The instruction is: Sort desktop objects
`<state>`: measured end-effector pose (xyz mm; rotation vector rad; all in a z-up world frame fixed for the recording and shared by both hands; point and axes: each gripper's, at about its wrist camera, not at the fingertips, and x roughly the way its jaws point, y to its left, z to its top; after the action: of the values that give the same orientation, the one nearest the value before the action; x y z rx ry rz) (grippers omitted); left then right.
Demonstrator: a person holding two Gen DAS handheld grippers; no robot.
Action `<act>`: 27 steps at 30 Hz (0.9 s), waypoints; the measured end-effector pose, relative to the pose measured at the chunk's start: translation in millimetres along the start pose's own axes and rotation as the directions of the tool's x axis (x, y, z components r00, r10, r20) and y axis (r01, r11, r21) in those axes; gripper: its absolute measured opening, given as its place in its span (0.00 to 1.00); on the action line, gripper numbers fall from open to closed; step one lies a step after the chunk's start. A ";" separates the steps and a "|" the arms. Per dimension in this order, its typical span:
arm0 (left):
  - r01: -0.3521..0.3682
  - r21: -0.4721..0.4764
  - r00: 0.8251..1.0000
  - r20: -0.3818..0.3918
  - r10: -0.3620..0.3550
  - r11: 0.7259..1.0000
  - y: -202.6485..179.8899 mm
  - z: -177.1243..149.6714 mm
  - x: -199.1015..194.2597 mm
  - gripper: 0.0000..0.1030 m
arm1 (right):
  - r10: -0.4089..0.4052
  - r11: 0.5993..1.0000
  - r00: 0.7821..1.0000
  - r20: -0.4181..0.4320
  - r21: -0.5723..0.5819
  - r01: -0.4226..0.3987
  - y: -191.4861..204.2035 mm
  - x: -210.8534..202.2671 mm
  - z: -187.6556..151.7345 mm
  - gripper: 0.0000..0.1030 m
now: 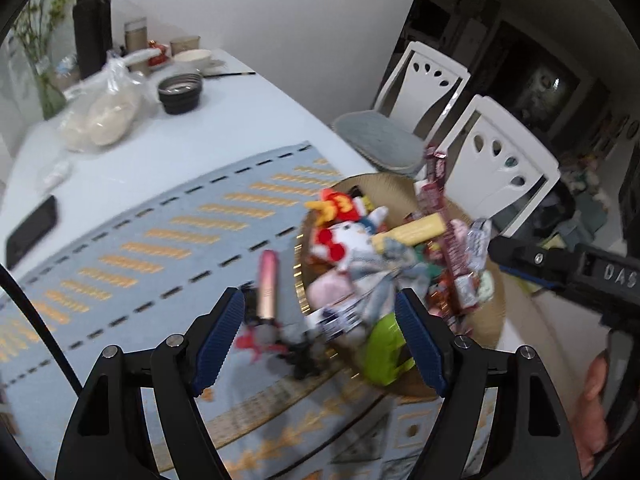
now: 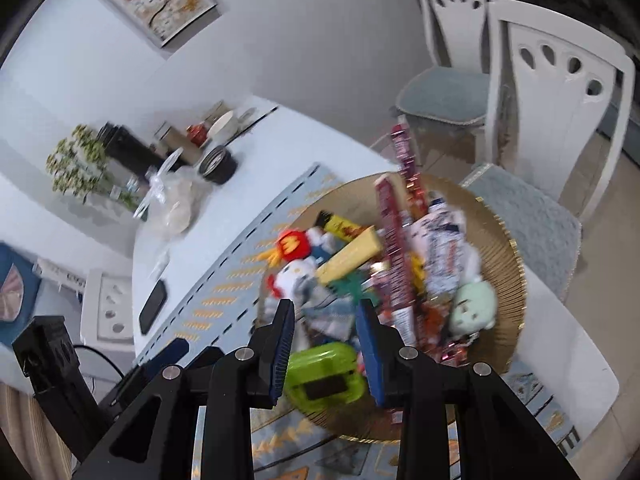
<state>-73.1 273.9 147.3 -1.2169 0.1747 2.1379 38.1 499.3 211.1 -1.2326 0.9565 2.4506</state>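
Both grippers hang over the near rim of a wide golden tray (image 2: 508,280) heaped with small things. Jaws on the right gripper (image 2: 326,344) stand a modest way apart with nothing pinched between them; the lime-green case (image 2: 324,372) lies in the tray just below the gap, untouched as far as the right wrist view shows. Its neighbour, the left gripper (image 1: 320,344), is spread much wider and also holds nothing, its blue pads straddling the tray's edge. Under that gap sit a pink tube (image 1: 267,284), lying just outside the tray on the blue patterned mat (image 1: 160,240), and a blurred red-and-black jumble (too smeared to name). Deeper in the tray are a red-bowed white plush (image 2: 296,276), a yellow box (image 2: 350,256), long red snack packets (image 2: 396,248) and a pale green plush (image 2: 474,304). Farther along the white table (image 1: 248,120) lie a black phone (image 1: 32,230), a dark ribbed bowl (image 1: 181,92) and a clear bag (image 1: 104,116). Two white chairs (image 1: 504,160) stand beyond.
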 end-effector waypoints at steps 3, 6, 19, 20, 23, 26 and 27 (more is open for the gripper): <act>-0.066 -0.021 0.998 -0.006 0.066 0.998 19.2 -13.7 -7.2 0.74 | 0.015 0.998 1.000 -0.025 -0.053 -0.016 19.8 4.6 -9.8 0.30; -0.107 -0.070 0.994 -0.025 0.105 0.992 44.8 -28.7 -13.6 0.74 | 0.041 0.993 0.996 -0.073 -0.109 -0.048 42.4 14.8 -23.5 0.30; -0.463 -0.249 0.880 -0.238 0.410 0.851 187.4 -140.1 1.6 0.74 | -0.066 0.870 0.949 -0.310 -0.483 -0.098 143.7 141.0 -153.0 0.30; -0.472 -0.264 0.876 -0.246 0.414 0.841 195.1 -147.6 1.9 0.74 | -0.086 0.856 0.948 -0.305 -0.509 -0.087 147.4 153.1 -160.5 0.30; -0.499 -0.334 0.866 -0.222 0.448 0.800 216.6 -168.0 -5.4 0.76 | -0.142 0.804 0.957 -0.252 -0.594 -0.037 155.1 179.9 -175.0 0.30; -0.500 -0.413 0.864 -0.171 0.474 0.761 228.5 -178.3 -10.9 0.81 | -0.153 0.772 0.970 -0.191 -0.636 -0.003 163.8 198.7 -180.7 0.30; -0.510 -0.429 0.855 -0.160 0.493 0.746 230.7 -178.4 -10.6 0.82 | -0.141 0.759 0.980 -0.142 -0.651 0.016 166.9 198.3 -182.6 0.30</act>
<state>-80.9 16.2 10.4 -1.6220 0.0045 2.7381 -48.5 239.2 51.9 -1.6784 0.0313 2.7253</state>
